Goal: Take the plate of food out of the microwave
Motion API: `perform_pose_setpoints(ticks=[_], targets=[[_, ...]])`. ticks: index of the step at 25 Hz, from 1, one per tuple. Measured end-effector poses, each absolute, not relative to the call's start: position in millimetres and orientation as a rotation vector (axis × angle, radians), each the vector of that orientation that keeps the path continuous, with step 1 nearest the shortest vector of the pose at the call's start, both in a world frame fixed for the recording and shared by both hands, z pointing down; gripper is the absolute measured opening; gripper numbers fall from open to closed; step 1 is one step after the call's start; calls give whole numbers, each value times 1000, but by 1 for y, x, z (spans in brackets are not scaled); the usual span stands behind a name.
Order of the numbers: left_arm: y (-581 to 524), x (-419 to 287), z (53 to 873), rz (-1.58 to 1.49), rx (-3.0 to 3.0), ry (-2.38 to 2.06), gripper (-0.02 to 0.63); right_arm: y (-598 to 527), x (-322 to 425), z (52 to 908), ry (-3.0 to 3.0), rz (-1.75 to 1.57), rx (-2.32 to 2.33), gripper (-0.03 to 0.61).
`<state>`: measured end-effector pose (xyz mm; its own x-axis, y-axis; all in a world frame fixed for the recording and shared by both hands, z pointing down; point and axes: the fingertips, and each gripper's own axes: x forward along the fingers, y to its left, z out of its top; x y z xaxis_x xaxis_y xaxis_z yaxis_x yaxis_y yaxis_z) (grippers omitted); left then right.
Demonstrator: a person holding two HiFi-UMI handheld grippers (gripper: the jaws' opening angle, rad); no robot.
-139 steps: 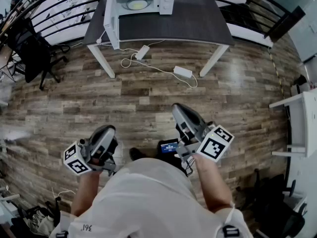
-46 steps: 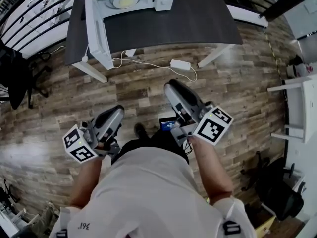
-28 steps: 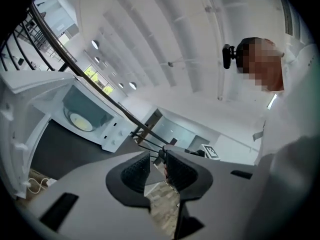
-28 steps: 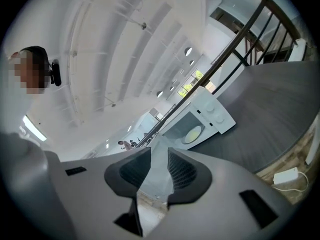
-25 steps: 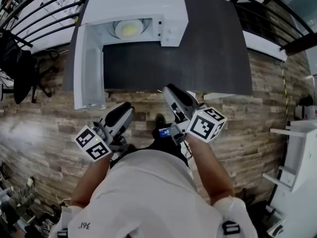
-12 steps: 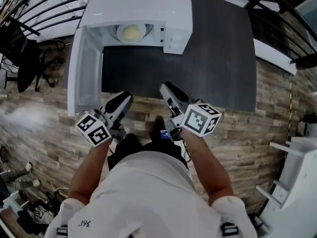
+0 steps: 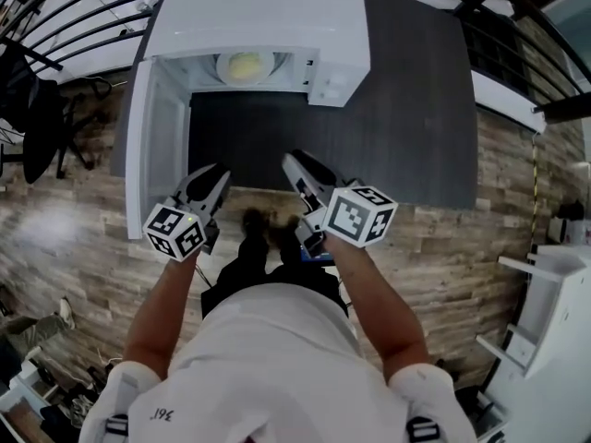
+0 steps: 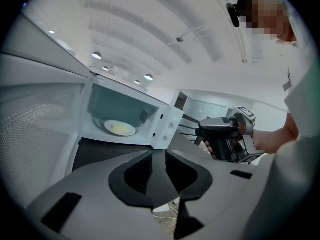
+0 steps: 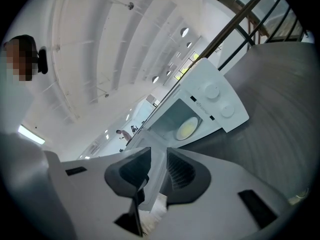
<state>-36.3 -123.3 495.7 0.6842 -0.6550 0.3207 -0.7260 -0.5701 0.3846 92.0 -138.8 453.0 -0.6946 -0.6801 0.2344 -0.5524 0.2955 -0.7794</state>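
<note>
Head view: the plate of food (image 7: 246, 64) sat inside the open microwave (image 7: 268, 12) on the bench (image 7: 416, 109). Reaching in level and gripping its rim seemed the best approach.

Left gripper view: the left hand-held gripper (image 8: 159, 159) was released, with nothing between its jaws.

Right gripper view: the right hand-held gripper (image 9: 158, 156) likewise gaped, holding nothing.

Table: dark grey top (image 7: 416, 109), spanning 12 to 2 o'clock in the head view.
On table: 1 white microwave (image 7: 268, 17) at 12 o'clock, its door (image 7: 152, 146) swung open toward 10 o'clock.
Floor: wood planks (image 7: 74, 220), with 1 black office chair (image 7: 42, 109) at 10 o'clock and white shelving (image 7: 554, 312) at 4 o'clock.
</note>
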Motion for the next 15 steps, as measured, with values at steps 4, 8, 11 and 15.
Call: perform_pose_setpoints(ticks=[4, 8, 11, 15], targets=[[-128, -52, 500, 190, 2377, -1087, 83, -150, 81, 459, 2384, -1368, -1210, 98], [-135, -72, 501, 183, 2367, -1089, 83, -159, 64, 470, 2365, -1382, -1265, 98], [-140, -85, 502, 169, 2361, -1081, 83, -168, 52, 477, 2356, -1384, -1305, 98], [-144, -91, 508, 167, 2357, -1042, 83, -184, 41, 489, 2371, -1387, -1345, 98]])
